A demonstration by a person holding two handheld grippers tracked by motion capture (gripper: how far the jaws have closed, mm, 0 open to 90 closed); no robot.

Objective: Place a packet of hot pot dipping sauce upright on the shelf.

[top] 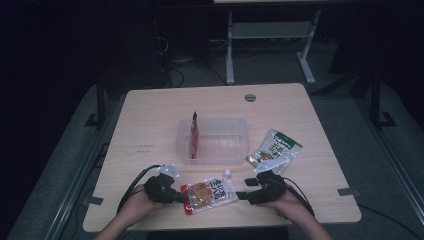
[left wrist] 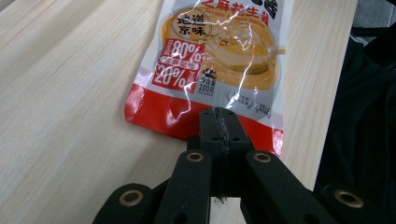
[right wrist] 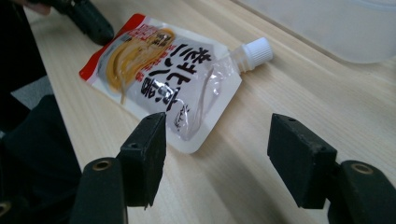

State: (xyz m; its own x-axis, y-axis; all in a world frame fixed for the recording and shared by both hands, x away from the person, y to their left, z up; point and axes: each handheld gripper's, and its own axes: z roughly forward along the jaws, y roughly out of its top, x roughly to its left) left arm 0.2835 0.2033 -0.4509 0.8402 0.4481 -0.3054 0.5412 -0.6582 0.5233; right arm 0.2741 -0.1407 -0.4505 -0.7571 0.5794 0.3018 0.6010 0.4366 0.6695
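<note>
A dim room surrounds a pale wooden desk [top: 150,120], and near its middle stands a clear plastic bin [top: 215,142] with one red packet [top: 194,134] already upright against its left wall. To the bin's right a green snack bag [top: 276,148] lies flat on the wood, not yet packed.

At the near edge lies a sauce pouch [top: 210,194] with a white screw cap [right wrist: 254,51] and a red bottom hem. The left tongs [left wrist: 219,122] are pressed together on that red hem, pinching the pouch at its sealed edge, while the pouch itself looks to rest flat on the desk. The right tongs [right wrist: 217,154] stand spread, just beside the pouch's capped end and holding nothing.

Judging by this layout, the work is sorting packets into the bin, and it seems about a third done: one item is in, two are out. The pouch is gripped but not yet lifted; it has to be carried over the bin's near wall and released, and the green bag is left after that.
</note>
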